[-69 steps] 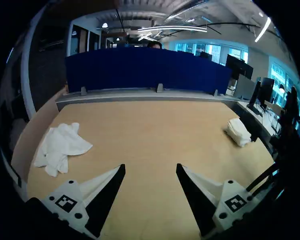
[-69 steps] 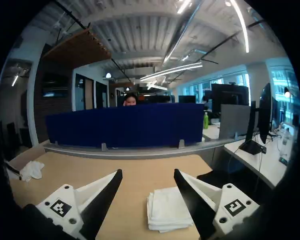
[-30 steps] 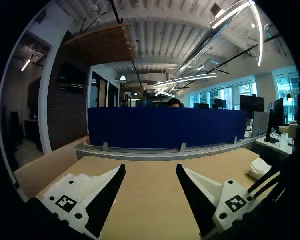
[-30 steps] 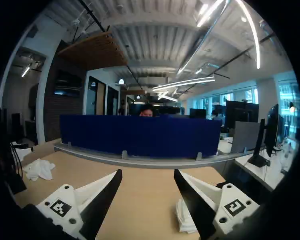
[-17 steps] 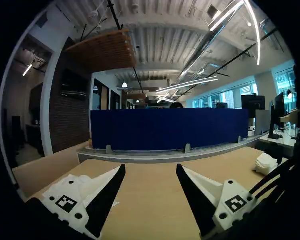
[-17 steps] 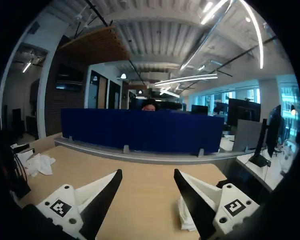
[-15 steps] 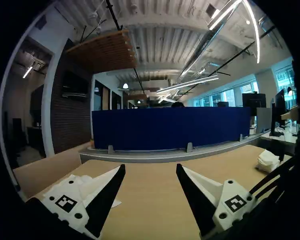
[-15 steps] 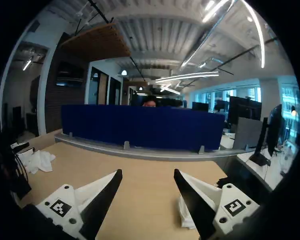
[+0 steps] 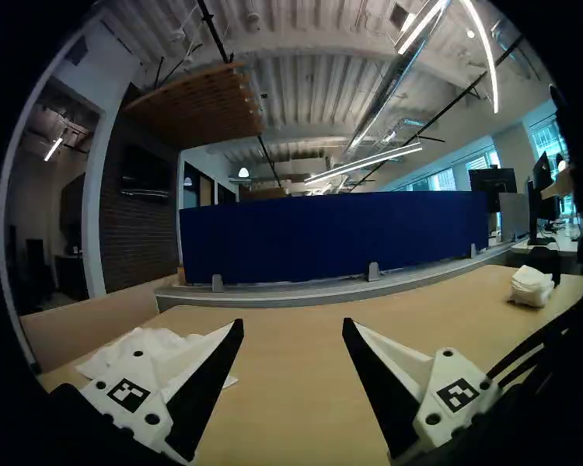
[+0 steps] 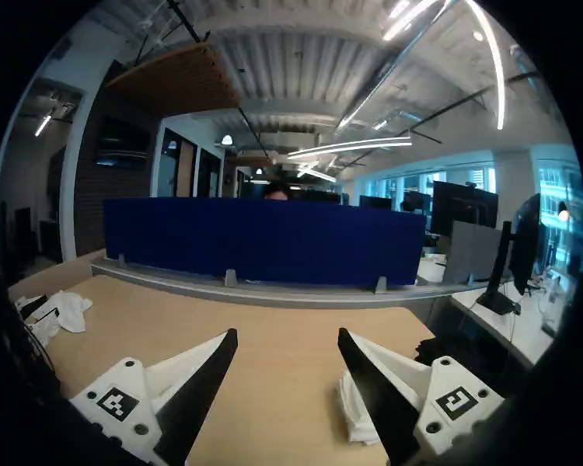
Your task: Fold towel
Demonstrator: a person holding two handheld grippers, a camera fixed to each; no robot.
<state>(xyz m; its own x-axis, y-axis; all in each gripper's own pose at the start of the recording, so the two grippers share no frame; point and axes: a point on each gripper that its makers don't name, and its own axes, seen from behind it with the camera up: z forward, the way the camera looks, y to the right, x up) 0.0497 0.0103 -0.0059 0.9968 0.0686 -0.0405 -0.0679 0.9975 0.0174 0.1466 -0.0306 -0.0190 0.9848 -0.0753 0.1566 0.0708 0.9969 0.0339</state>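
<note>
We reckon the crumpled white cloth towel (image 9: pixel 163 337) is light and floppy, so we'd pinch a corner. Left gripper (image 9: pixel 291 321) and right gripper (image 10: pixel 286 332): jaws apart, empty.

Hand-held gripper (image 10: pixel 287 334) spread wide above table (image 10: pixel 276 373). Towel stack (image 10: pixel 350 405), apparently folded, lies partly behind its right finger; crumpled towel (image 10: pixel 66 307) far left.

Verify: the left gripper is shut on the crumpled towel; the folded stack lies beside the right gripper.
Wrong grip: the left gripper view shows the left gripper open, the crumpled towel loose beside it. The folded stack does lie beside the right gripper.
</note>
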